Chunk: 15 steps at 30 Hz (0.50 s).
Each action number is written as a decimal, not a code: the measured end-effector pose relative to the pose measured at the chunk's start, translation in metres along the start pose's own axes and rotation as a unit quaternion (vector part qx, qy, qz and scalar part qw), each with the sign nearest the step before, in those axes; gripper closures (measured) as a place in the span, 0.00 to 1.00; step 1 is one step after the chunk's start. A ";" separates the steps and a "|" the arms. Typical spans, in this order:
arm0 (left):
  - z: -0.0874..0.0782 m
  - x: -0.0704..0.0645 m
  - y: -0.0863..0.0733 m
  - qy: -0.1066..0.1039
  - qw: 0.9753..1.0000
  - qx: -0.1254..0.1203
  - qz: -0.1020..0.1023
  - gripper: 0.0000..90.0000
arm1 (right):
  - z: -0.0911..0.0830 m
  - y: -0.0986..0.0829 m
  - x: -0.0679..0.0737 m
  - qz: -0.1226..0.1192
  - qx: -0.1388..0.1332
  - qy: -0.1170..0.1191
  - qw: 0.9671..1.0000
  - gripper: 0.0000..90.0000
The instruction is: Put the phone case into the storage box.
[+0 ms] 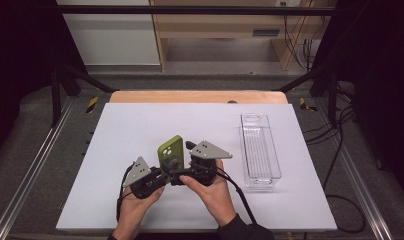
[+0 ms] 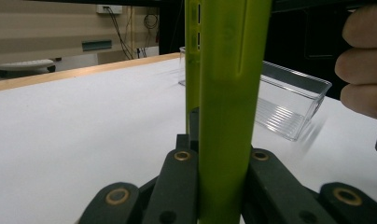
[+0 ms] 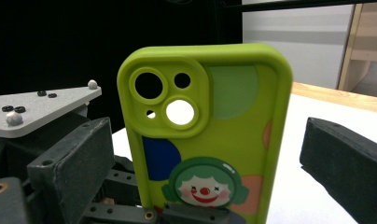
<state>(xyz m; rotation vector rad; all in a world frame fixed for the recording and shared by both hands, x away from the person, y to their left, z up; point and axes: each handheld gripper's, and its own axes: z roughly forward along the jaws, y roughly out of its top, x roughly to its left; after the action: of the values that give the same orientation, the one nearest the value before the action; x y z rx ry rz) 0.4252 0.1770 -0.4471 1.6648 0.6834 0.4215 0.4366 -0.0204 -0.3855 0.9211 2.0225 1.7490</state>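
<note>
Standing upright between the two grippers, the case is a lime-green phone case held off the bench near its front edge. In the right gripper view the case shows its back: a raised camera block with round cut-outs at the top, a blue patch and a clown face with green hair lower down. In the left gripper view the case is seen edge-on, a narrow green strip with a slot in its side rising straight up from the fingers.

The left gripper has its fingers clamped on the lower end of the case, one on each flat face, pressed tight against it. The right gripper sits just beside it, facing the case's back; its fingers stand wide apart, one to each side of the case with clear gaps, touching nothing. The left gripper's grey plate shows just behind the right gripper's left finger.

A hand holds the left gripper and another hand holds the right, both low over the bench. Well to the right of the fingers lies a clear tray, long and narrow, resting on the bench; in the left gripper view the tray lies beyond the case.
</note>
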 end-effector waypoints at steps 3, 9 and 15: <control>0.000 -0.001 0.001 -0.004 1.000 -0.001 0.002 0.96 | 0.002 0.001 0.000 0.000 -0.001 -0.003 1.000 0.04; 0.003 -0.005 0.000 -0.014 1.000 -0.003 0.006 0.96 | 0.005 0.003 0.001 -0.004 -0.011 -0.013 1.000 0.04; 0.002 -0.005 0.000 -0.013 1.000 -0.003 0.007 0.96 | 0.006 0.003 0.002 -0.005 -0.022 -0.022 1.000 0.06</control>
<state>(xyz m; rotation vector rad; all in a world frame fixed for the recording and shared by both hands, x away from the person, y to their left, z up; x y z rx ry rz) 0.4229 0.1725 -0.4469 1.6675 0.6512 0.4114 0.4396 -0.0141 -0.3832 0.9251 1.9516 1.7450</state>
